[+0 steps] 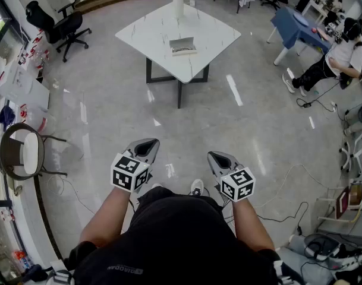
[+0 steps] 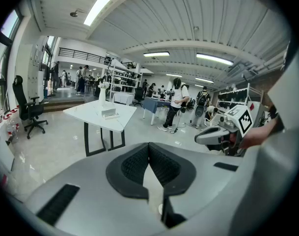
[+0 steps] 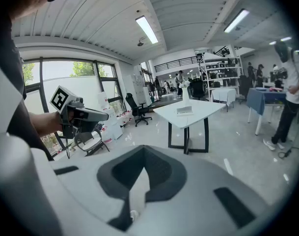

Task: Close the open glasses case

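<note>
Head view looked down on us standing on the glossy grey floor (image 1: 109, 105), with one gripper in each hand held out at waist height. The left gripper (image 1: 146, 148) and the right gripper (image 1: 218, 159) hung side by side over the floor, apart from each other and pointing ahead.

Left gripper view gave us that gripper's jaws straight on. The dark pads (image 2: 134, 163) met at their tips, so the jaws were closed with nothing between them. The other gripper showed off to the side in this view. Right gripper view told us the same of its own jaws: they were pressed together at the tips and empty.

The glasses case (image 1: 182, 46) lay on the white table (image 1: 151, 31) ahead of us, well apart from both grippers. It sat roughly mid-top, a little toward the corner nearest us. It was small in all three views – a pale grey shape. We could not make out from there how its lid stood. A white vase (image 1: 178, 5) stood upright near the far corner of the same table, apart from the case.

Around the table we saw a black office chair (image 1: 59, 25) to the far left. A round-framed chair (image 1: 23, 153) stood by the left wall. A blue table (image 1: 293, 25) stood to the far right, with a seated person (image 1: 341, 55) beside it. Cables (image 1: 287, 183) trailed over the floor on our right – none near the white table.
</note>
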`<state>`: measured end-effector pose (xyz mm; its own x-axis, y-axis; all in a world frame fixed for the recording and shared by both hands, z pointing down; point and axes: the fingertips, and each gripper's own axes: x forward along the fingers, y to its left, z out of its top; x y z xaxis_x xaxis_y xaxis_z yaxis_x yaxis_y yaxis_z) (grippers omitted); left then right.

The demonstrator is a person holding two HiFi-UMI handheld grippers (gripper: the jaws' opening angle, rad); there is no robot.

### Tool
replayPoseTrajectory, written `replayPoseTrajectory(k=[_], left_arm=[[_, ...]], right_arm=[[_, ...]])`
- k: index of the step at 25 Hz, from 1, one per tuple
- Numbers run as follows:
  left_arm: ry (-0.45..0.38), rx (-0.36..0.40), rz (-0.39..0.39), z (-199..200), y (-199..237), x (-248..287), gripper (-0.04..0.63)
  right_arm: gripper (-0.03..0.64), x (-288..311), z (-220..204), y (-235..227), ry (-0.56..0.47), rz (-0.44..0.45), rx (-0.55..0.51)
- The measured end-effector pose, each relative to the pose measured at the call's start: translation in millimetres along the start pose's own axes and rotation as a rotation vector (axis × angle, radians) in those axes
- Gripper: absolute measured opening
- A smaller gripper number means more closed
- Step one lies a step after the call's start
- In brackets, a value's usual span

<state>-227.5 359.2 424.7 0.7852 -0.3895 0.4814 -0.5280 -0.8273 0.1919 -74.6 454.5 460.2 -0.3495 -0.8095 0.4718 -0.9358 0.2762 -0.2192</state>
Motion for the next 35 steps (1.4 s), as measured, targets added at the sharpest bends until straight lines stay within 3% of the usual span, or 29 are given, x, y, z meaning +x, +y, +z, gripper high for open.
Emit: replayPoseTrajectory(k=[17,35], left_arm=[[-0.010,0.007,-0.007,2,6,-6,0.003],[-0.038,-0.022,-0.056,0,51,-42,0.003]], right_arm=[[0.002,7,8,11,-0.020,0.020,0.024],[0.002,38,17,59,-0.012,-0.069,-0.021]])
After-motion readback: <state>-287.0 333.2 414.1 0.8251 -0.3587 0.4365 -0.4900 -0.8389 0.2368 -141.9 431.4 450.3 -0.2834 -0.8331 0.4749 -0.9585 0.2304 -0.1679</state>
